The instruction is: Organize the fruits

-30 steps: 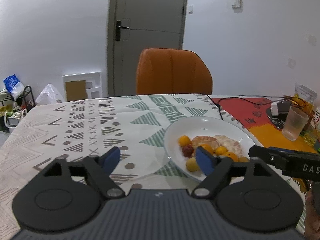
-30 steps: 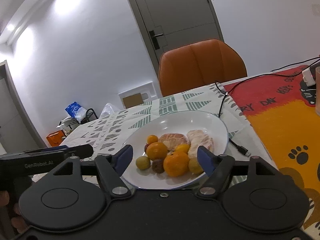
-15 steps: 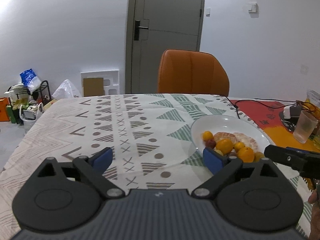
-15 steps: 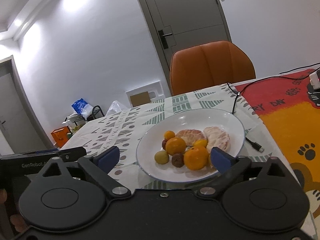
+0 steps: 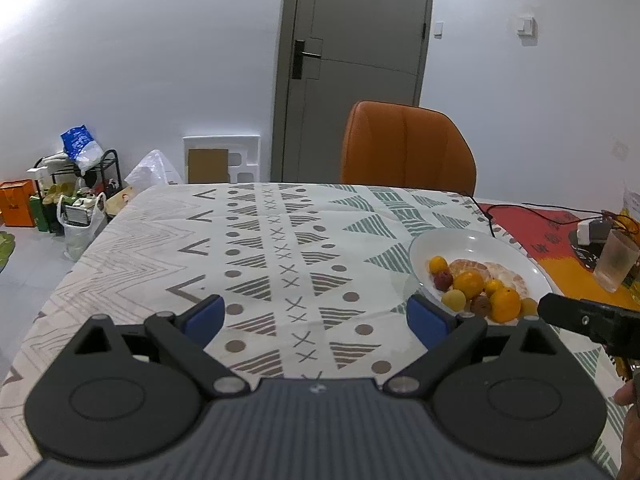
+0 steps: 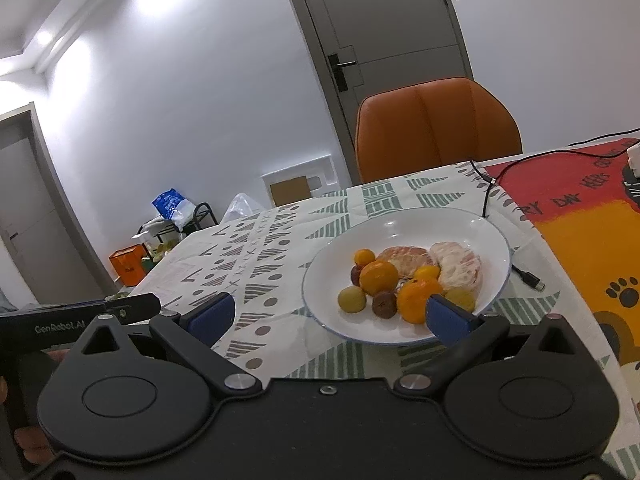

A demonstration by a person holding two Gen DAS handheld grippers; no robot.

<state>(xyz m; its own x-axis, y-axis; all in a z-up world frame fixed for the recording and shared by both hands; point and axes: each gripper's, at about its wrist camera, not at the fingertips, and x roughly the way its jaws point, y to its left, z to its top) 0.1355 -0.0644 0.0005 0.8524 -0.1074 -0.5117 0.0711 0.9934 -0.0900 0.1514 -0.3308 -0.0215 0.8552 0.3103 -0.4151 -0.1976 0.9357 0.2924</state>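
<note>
A: Which tool is sitting nearer the fruit right now?

B: The right tool (image 6: 326, 316). The white plate (image 6: 472, 224) is lying straight ahead of it and a little to its right, with the near rim almost under its right fingertip. The left tool (image 5: 316, 318) is pointing at bare patterned surface (image 5: 260, 256); from there the plate (image 5: 472, 240) is lying off to its right, just beyond the right fingertip.

A: Are they gripping anything?

B: No. Both are standing wide apart, and nothing is sitting between the blue pads of either one.

A: How is the fruit looking?

B: It is all piling up in one cluster on the plate's near half. Two peeled citrus halves (image 6: 460, 264) are lying side by side toward the back, long axes roughly across the right view. In front, round orange fruits (image 6: 378, 278), a pale yellow one (image 6: 352, 299) and small dark reddish ones (image 6: 384, 304) are touching each other.

A: So the next reach?

B: I am judging it a short forward move for the right tool, probably to the loose yellow fruit at the cluster's left edge.
</note>
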